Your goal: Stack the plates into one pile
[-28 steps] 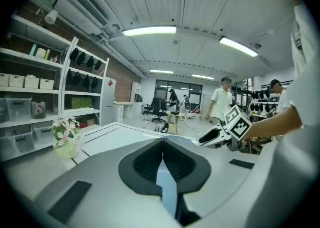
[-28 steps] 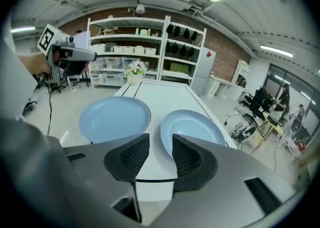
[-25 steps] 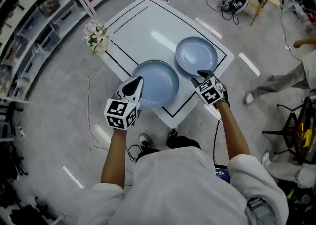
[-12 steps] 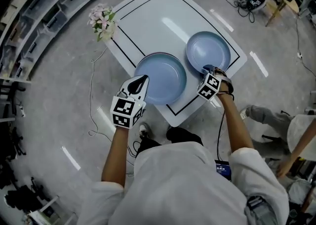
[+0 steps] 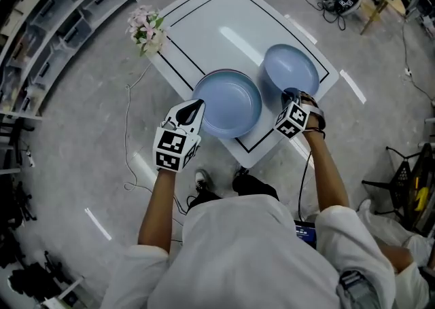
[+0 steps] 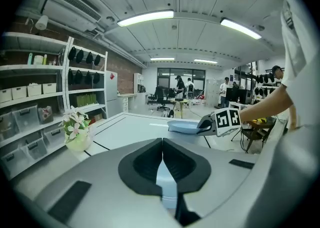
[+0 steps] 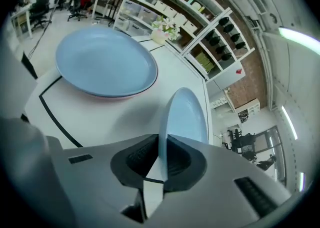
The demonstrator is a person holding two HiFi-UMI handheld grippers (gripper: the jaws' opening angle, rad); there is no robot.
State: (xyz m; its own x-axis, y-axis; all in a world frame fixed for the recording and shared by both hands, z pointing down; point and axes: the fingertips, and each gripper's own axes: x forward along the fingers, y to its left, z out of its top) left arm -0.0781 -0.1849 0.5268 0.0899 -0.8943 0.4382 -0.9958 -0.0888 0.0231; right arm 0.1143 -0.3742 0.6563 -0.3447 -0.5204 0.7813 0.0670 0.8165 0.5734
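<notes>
While the larger plate (image 5: 228,104) lies flat on the white table (image 5: 204,22), the right gripper (image 5: 290,95) has just been closing its jaws. They now pinch the near rim of the smaller plate (image 5: 292,66), just right of the larger plate, presumably to carry it across onto it. The left gripper (image 5: 193,108) rests at the larger plate's left edge with jaws pressed together, likely to steady it. Only a pale blue sliver shows beneath those jaws, so I cannot tell whether they nip the rim; the gripper's body hides the contact.
</notes>
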